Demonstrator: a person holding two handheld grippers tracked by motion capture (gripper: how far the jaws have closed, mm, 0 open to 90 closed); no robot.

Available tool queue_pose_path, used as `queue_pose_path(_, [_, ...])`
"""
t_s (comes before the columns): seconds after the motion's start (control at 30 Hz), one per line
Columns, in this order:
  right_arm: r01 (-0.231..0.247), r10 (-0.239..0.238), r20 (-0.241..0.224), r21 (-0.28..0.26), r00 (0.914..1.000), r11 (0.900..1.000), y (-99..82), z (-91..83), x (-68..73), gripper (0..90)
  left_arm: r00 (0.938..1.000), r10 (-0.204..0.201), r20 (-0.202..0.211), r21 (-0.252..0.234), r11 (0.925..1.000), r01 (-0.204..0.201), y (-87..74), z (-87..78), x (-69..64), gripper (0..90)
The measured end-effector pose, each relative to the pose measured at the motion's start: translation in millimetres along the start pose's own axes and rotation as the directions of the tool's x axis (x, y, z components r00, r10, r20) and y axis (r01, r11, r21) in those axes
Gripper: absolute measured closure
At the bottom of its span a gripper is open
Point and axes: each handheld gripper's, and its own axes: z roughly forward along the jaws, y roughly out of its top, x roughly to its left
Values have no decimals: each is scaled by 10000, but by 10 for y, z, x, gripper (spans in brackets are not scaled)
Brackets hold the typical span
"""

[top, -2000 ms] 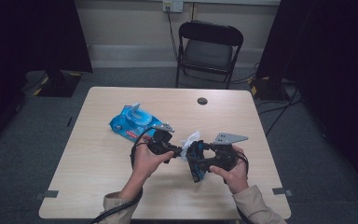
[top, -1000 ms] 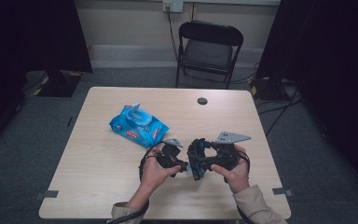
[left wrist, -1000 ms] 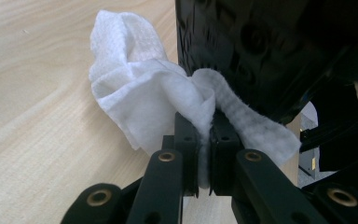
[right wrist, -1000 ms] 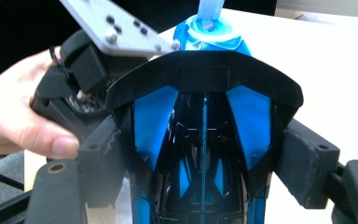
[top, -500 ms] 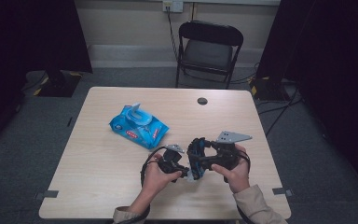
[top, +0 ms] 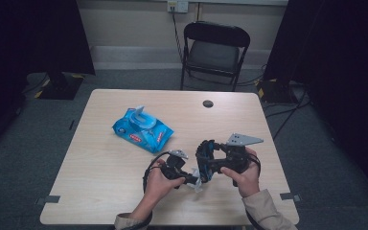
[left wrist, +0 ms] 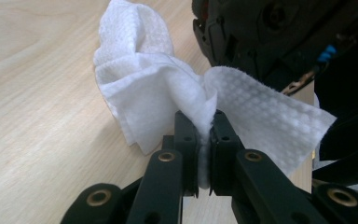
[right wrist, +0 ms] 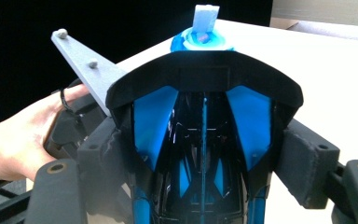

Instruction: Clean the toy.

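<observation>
Wipe (left wrist: 149, 88) pinched tight in the left gripper (left wrist: 204, 135) near the table's (top: 100, 191) front edge, bunched for rubbing the black-and-blue gadget (right wrist: 205, 121) that the right gripper's (top: 206, 160) wide-set jaws clamp steady alongside.

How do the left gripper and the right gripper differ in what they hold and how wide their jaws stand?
The left gripper pinches a thin white wipe, jaws almost together; the right gripper clamps a bulky black and blue object, jaws wide apart. The wipe bunches up loosely beyond the left jaws; the object sits rigid between the right ones. Both are hand-held low over the table, facing each other.
</observation>
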Motion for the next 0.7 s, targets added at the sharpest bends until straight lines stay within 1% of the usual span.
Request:
queue_pose_path(0.13, [0,0,45,5,10000,10000,2,-12,-6,254,9999,-52,-110,-30,10000,52,-10,-61,29,845])
queue_pose_path(0.17, [-10,10,51,-18,10000,10000,3,-15,-7,254,9998,-102,-172,-118,9999,100,-12,-81,34,844])
queue_pose_path(0.3, [-57,57,75,6,10000,10000,-2,-21,-24,254,9993,-96,-370,-160,9998,91,-10,-170,60,845])
queue_pose_path(0.4, [-45,45,97,23,9999,10000,-8,-22,-32,254,9993,-133,-340,-301,9995,123,-3,-227,78,844])
queue_pose_path(0.43, [-44,44,113,16,9999,10000,-10,-23,-32,254,9994,-149,-307,-388,9992,137,1,-256,89,845])
queue_pose_path(0.6, [-71,70,133,36,9999,10000,-16,-28,-42,254,9987,-253,-443,-951,9952,210,59,-465,126,845])
queue_pose_path(0.67, [-55,53,162,82,9999,10000,-26,-26,-55,254,9984,-284,-481,-1296,9913,220,105,-588,133,845])
queue_pose_path(0.7, [-127,126,179,102,9998,9999,-34,-25,-63,254,9984,-285,-487,-1417,9897,214,121,-630,136,845])
